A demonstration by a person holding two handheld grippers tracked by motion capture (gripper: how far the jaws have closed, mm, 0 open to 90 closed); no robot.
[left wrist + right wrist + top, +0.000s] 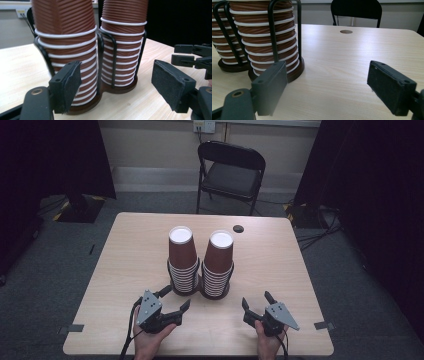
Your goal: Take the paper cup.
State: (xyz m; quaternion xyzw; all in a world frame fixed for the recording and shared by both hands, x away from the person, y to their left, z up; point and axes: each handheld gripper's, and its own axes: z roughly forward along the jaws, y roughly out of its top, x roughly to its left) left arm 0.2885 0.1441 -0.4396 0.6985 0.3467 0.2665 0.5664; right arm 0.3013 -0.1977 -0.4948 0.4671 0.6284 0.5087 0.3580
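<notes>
Two stacks of brown ribbed paper cups with white rims stand upside down in a black wire double holder [200,292] at the table's middle: the left stack [181,255] and the right stack [219,260]. My left gripper [177,296] lies just in front of the left stack, jaws apart with nothing between them. Its own view has both stacks close ahead, the left stack [65,30] nearest, beyond the left gripper [117,70]. My right gripper [256,299] rests on the table to the right of the holder, open and empty. From the right gripper [328,68], the right stack [262,37] stands at the left.
The light wooden table [135,250] has a round cable hole [238,228] behind the cups. A black folding chair [231,170] stands beyond the far edge. Dark curtains hang at both sides. Bare tabletop stretches to the left and right of the holder.
</notes>
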